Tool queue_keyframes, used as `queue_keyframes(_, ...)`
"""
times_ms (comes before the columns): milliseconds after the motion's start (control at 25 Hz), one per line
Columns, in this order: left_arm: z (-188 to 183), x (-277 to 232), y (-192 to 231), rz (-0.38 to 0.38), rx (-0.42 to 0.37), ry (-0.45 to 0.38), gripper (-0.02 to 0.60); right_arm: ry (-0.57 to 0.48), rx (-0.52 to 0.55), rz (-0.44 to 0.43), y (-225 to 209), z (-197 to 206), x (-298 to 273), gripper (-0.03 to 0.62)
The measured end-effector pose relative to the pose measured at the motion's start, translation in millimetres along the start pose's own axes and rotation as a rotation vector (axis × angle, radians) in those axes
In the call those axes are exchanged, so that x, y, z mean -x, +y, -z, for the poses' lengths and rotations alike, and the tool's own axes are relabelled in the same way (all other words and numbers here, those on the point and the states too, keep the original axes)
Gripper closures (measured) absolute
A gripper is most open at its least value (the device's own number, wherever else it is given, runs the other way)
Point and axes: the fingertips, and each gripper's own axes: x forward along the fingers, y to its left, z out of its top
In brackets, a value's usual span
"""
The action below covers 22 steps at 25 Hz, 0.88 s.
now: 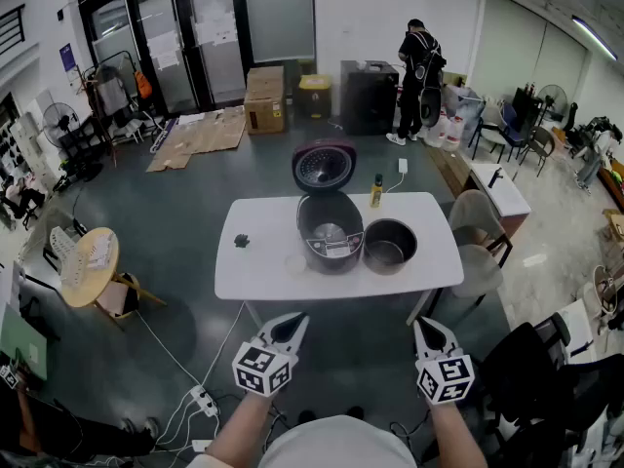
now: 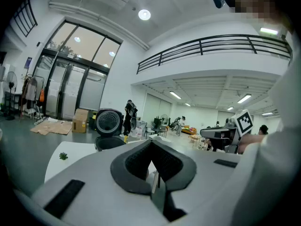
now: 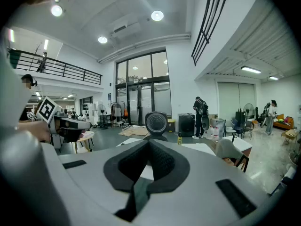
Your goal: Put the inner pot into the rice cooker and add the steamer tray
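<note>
The rice cooker [image 1: 330,232] stands on the white table [image 1: 258,271] with its lid [image 1: 324,167] raised; the lid [image 2: 109,122] also shows in the left gripper view, and the lid [image 3: 156,123] in the right gripper view. The dark inner pot [image 1: 389,246] sits just right of the cooker. A faint clear round piece [image 1: 295,262] lies left of the cooker; I cannot tell if it is the steamer tray. My left gripper [image 1: 292,325] and right gripper [image 1: 426,328] hover short of the table's near edge, both shut and empty. Their jaws [image 2: 151,142] [image 3: 149,142] meet with nothing between.
A yellow bottle [image 1: 376,191] and a small green plant [image 1: 242,241] are on the table. Beige chairs [image 1: 475,217] stand at its right. A round wooden table [image 1: 86,266] is at the left, cables and a power strip [image 1: 200,398] on the floor. A person [image 1: 419,66] stands far off.
</note>
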Motion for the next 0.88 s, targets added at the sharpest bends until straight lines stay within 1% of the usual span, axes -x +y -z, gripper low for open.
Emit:
queue_keyframes(400, 0.1, -4.6, -3.1, 0.0, -0.004, 0.005, 0.568, -0.006, 0.006, -0.018, -0.5, -3.2, -0.5, 0.583)
queue_keyframes(640, 0.7, -4.5, -3.0, -0.01, 0.005, 0.012, 0.568, -0.007, -0.032, -0.01, -4.5, -3.5, -0.2, 0.583)
queue_keyframes(880, 4.4, -5.4, -7.3, -0.012, 0.011, 0.019, 0.566, -0.015, -0.028, -0.015, -4.8, -4.9, 2.4, 0.583)
